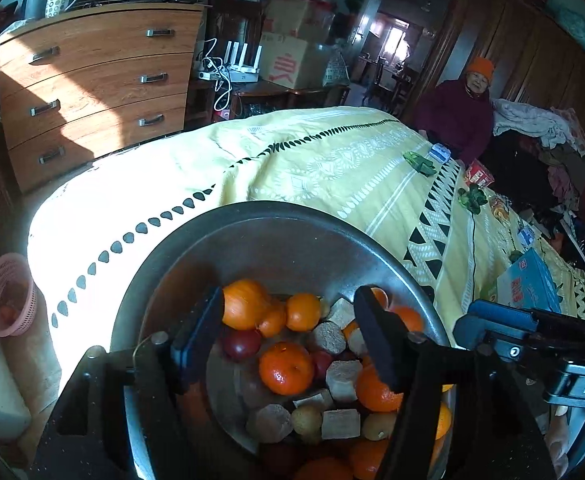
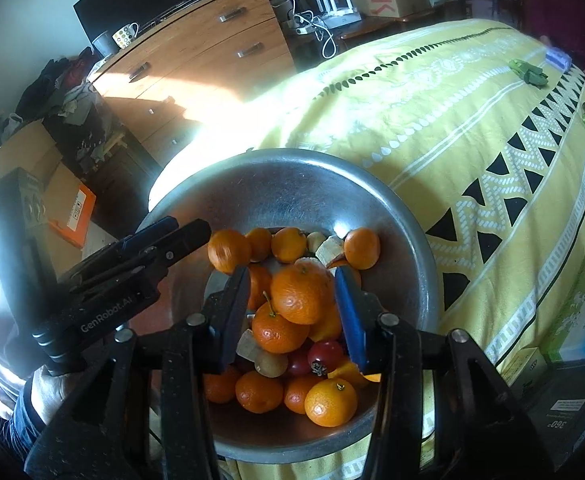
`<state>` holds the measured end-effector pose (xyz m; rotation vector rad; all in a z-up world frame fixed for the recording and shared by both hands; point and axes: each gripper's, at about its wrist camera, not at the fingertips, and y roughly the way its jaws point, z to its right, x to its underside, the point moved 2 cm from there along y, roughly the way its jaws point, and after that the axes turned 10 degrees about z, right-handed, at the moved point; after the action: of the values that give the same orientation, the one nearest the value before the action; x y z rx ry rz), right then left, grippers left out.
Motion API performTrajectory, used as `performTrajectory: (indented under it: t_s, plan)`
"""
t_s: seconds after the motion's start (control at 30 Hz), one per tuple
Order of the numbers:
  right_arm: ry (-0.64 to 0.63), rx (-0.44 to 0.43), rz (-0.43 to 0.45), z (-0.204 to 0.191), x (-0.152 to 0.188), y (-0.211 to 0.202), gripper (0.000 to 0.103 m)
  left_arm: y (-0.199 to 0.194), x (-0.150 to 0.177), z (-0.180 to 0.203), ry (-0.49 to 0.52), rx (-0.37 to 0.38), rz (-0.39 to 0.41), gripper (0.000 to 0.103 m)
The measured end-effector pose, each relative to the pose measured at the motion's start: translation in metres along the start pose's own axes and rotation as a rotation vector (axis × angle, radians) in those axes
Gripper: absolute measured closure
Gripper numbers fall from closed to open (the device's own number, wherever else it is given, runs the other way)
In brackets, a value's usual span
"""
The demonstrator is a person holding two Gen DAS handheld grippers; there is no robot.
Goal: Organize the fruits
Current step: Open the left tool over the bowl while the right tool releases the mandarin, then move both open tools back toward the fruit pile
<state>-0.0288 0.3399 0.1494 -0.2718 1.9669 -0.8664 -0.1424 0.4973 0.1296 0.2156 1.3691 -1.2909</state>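
Note:
A metal bowl (image 1: 276,240) (image 2: 292,192) sits on a yellow patterned cloth and holds several mandarins, small red fruits, pale banana chunks and a few small yellowish fruits. My left gripper (image 1: 292,336) hangs open over the bowl, with a mandarin (image 1: 286,368) below the gap. My right gripper (image 2: 296,308) is also over the bowl, with its fingers either side of a mandarin (image 2: 302,294) on top of the pile. I cannot tell whether the pads touch it. The left gripper shows at the bowl's left rim in the right wrist view (image 2: 164,240).
The yellow cloth (image 1: 332,160) covers a raised surface behind the bowl. A pink basket (image 1: 8,296) stands left of it. Boxes (image 1: 528,280) and small packets lie along the cloth's right side. A wooden dresser (image 1: 92,88) stands behind. A seated person (image 1: 460,112) is far right.

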Motion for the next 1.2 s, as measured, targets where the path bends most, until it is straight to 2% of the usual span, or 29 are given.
performTrajectory:
  t_s: [0.1,0.2,0.27,0.4,0.57,0.7,0.8,0.87,1.03,1.2]
  plan:
    - [-0.008,0.012,0.047,-0.001,-0.006,-0.019,0.043,-0.007,-0.003,-0.001,-0.011,-0.012,0.015,0.029]
    - [-0.019,0.001,0.126,-0.003,-0.006,-0.056,0.043,-0.021,-0.009,0.003,-0.017,-0.003,0.042,0.029]
    - [-0.025,-0.003,0.183,-0.003,0.007,-0.089,0.042,-0.034,-0.011,0.01,-0.014,0.016,0.069,0.028]
    - [0.001,0.057,0.237,0.01,0.066,-0.149,0.035,-0.064,-0.014,0.042,0.014,0.082,0.122,0.028]
    - [0.145,0.227,0.201,0.063,0.171,-0.204,0.035,-0.092,0.003,0.124,0.095,0.241,0.131,0.028]
    - [0.344,0.384,0.129,0.122,0.261,-0.24,0.035,-0.114,0.033,0.205,0.206,0.393,0.103,0.026]
    - [0.467,0.472,0.126,0.155,0.315,-0.275,0.035,-0.128,0.066,0.266,0.3,0.505,0.063,0.026]
    - [0.524,0.509,0.137,0.17,0.339,-0.294,0.035,-0.135,0.09,0.303,0.357,0.562,0.031,0.026]
    - [0.586,0.56,0.177,0.188,0.371,-0.322,0.035,-0.131,0.152,0.379,0.457,0.67,-0.086,0.026]
    - [0.593,0.587,0.213,0.209,0.388,-0.333,0.035,-0.095,0.205,0.421,0.541,0.653,-0.19,0.026]
